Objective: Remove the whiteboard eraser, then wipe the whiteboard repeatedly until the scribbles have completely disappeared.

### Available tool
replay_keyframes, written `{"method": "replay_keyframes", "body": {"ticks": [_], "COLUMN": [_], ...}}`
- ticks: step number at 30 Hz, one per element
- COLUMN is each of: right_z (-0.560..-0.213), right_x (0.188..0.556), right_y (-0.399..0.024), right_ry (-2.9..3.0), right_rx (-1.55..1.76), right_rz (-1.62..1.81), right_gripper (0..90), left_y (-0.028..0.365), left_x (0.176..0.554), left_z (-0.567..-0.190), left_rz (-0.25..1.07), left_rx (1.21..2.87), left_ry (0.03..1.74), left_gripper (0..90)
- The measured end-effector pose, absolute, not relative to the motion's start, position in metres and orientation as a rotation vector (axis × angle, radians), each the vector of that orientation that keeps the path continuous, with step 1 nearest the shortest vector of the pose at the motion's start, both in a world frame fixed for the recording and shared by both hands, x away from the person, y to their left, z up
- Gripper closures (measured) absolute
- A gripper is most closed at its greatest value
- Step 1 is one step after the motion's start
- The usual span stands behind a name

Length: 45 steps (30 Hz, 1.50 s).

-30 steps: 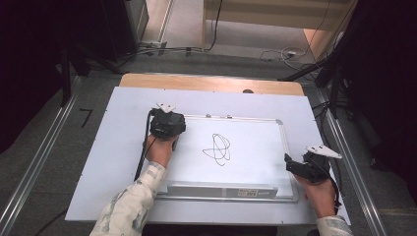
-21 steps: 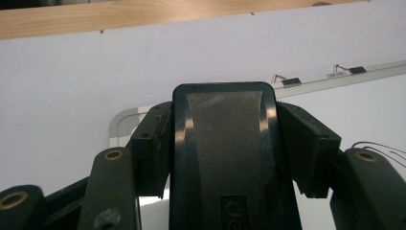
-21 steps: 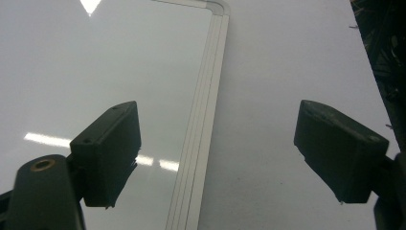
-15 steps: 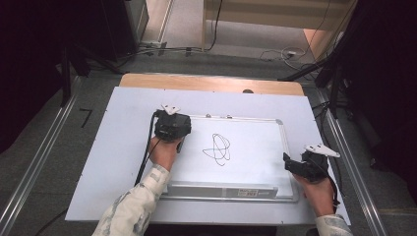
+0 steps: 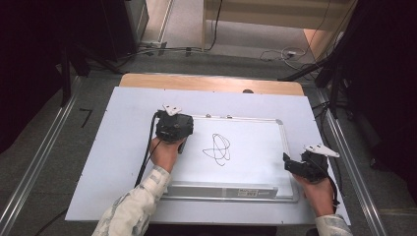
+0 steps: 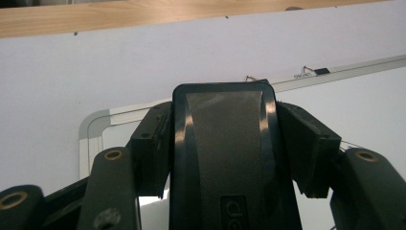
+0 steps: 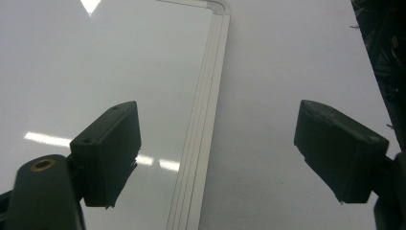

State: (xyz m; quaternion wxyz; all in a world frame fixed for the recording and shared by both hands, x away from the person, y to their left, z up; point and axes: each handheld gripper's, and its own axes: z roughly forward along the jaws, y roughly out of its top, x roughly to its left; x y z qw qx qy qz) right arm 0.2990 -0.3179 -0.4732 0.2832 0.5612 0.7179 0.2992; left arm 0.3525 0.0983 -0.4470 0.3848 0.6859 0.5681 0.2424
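The left hand-held gripper [image 6: 222, 158] clamps an eraser [image 6: 222, 143] over the whiteboard [image 5: 255, 162]; the right hand-held gripper [image 7: 215, 153] gapes, so the board could slide unbraced.

A whiteboard [image 5: 246, 162] bearing a black scribble [image 5: 218, 149] lies on the table [image 5: 98, 147].
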Motion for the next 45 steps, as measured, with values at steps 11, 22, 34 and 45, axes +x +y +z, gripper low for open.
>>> {"method": "replay_keyframes", "body": {"ticks": [11, 22, 34, 45], "right_z": [-0.473, -0.473, -0.473, -0.473], "right_x": [0.299, 0.299, 0.298, 0.298], "right_y": [-0.318, -0.319, -0.319, -0.319], "right_ry": [1.922, 1.92, 1.921, 1.92], "right_rx": [1.5, 1.501, 1.5, 1.496], "right_rz": [0.8, 0.804, 0.804, 0.806], "right_gripper": [14.9, 14.9, 14.9, 14.9], "left_y": [0.087, 0.063, 0.045, 0.029], "left_x": [0.351, 0.354, 0.36, 0.366], "left_z": [-0.448, -0.456, -0.462, -0.475], "left_rz": [0.604, 0.577, 0.58, 0.58], "left_rx": [1.767, 1.818, 1.855, 1.886], "left_ry": [1.428, 1.406, 1.419, 1.444], "left_gripper": [41.6, 41.5, 41.5, 41.5]}}
